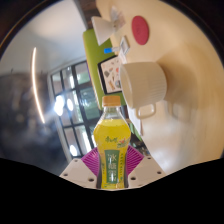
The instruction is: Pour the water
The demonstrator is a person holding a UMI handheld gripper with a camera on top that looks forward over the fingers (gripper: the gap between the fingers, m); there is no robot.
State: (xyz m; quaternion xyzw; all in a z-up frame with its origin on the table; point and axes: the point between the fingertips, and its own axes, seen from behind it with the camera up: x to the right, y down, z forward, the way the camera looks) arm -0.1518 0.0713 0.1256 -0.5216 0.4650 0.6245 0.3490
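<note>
The hand-held gripper [112, 163] is clamped on a yellow bottle [112, 140], both pink pads pressing its lower body. The plastic looks thin and smooth, so I reckon it could dent or slip; a grip low on the label seems sound. Beyond the bottle, up and to its right, a white cup [145, 83] appears tilted; the surface under it is hard to make out

You can't see the bottle's [112, 140] base at 6 o'clock: it drops out of sight between the gripper [112, 160] fingers, whose pads show only as pink slivers beside it. Its label print is too small to read. At 2 o'clock, the white cup [146, 85] hides part of the green-edged board [112, 55] behind it.
</note>
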